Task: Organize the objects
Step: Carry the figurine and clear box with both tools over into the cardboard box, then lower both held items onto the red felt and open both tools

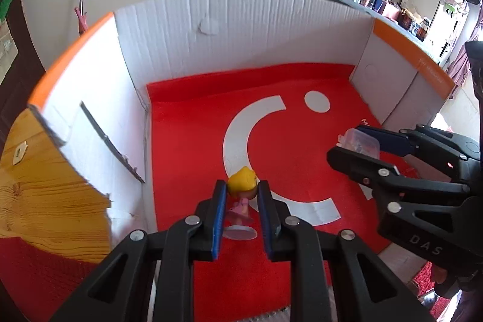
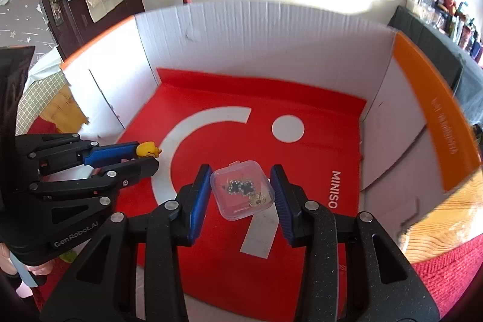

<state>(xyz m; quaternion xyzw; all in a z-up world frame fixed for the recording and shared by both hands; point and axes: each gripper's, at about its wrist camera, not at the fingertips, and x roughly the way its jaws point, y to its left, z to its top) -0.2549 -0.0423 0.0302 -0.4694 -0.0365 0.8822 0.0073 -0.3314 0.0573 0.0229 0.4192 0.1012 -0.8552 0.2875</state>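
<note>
Left wrist view: your left gripper (image 1: 241, 202) is clamped on a small figurine (image 1: 241, 186) with a yellow head, pink body and clear round base. It hangs above the red sheet (image 1: 193, 147) that lines the open cardboard box (image 1: 241, 20). Judge the figurine light, rigid and smooth; the pads bear on the head and body, so keep the squeeze steady, since the rounded head could slip. Your right gripper (image 1: 356, 145) shows at the right edge, carrying a clear plastic case (image 1: 362, 141). The two grippers are apart, but both work over the same box floor.

Right wrist view: your right gripper (image 2: 241, 192) grasps the clear plastic case (image 2: 243, 189) by two opposite side walls, above the red sheet (image 2: 302, 165) near its white print. Small dark beads and a gold piece lie inside. Treat the case as light, stiff and slick, with a hinged lid that may pop under excess pressure; hold the walls, not the lid. The left gripper (image 2: 149, 157) with the figurine (image 2: 146, 149) is at the left. The box walls (image 2: 256, 35) stand on three sides; clear them when lowering.
</note>
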